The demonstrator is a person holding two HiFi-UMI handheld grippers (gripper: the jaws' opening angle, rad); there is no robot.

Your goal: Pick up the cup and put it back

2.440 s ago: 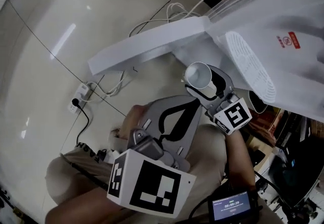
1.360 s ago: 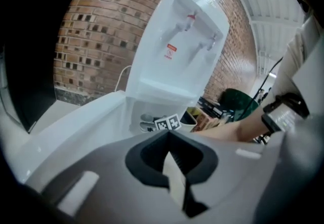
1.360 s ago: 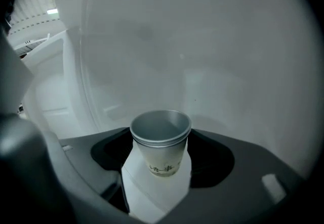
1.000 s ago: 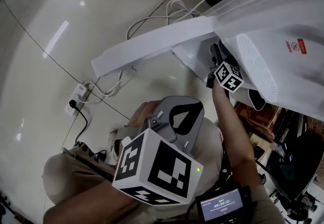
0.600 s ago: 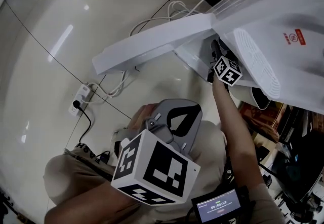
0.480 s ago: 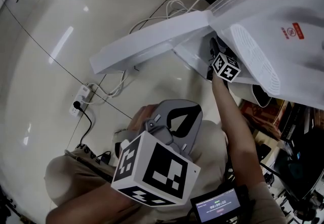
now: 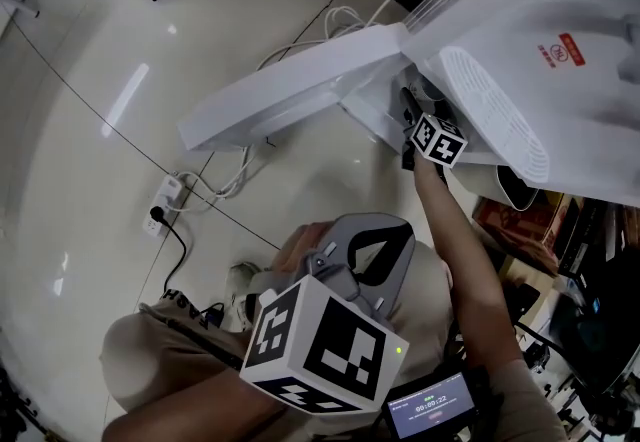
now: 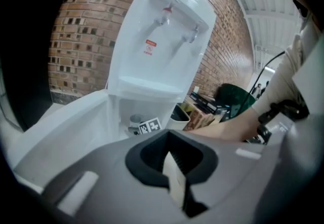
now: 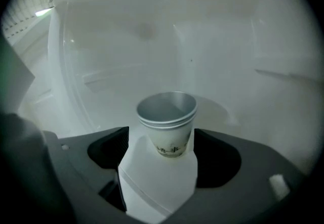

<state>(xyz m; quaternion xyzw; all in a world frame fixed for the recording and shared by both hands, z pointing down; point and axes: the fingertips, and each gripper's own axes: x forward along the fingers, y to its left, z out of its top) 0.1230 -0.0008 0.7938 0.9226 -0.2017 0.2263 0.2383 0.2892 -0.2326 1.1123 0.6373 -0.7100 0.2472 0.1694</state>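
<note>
A white paper cup (image 9: 167,121) stands upright inside the lower cabinet of the white water dispenser (image 7: 520,50). My right gripper (image 9: 162,147) reaches into that cabinet, and its jaws are opening with the cup between them. Its white pads (image 9: 136,167) stand close on either side of the cup's lower part. In the head view only the right gripper's marker cube (image 7: 435,140) shows at the cabinet mouth. The left gripper view shows the cup (image 8: 134,119) as a small shape in the cabinet. My left gripper (image 7: 365,252) hangs low over the person's lap, shut on nothing.
The cabinet door (image 7: 290,90) swings wide open to the left. A power strip (image 7: 163,202) and white cables (image 7: 330,25) lie on the glossy floor. A white bin (image 8: 179,116) and boxes stand to the right of the dispenser. A small screen (image 7: 430,410) sits near the right forearm.
The right gripper carried the cup from in front of the dispenser into the cabinet and has stayed there for the last second. The left gripper drifted slightly right and down.
</note>
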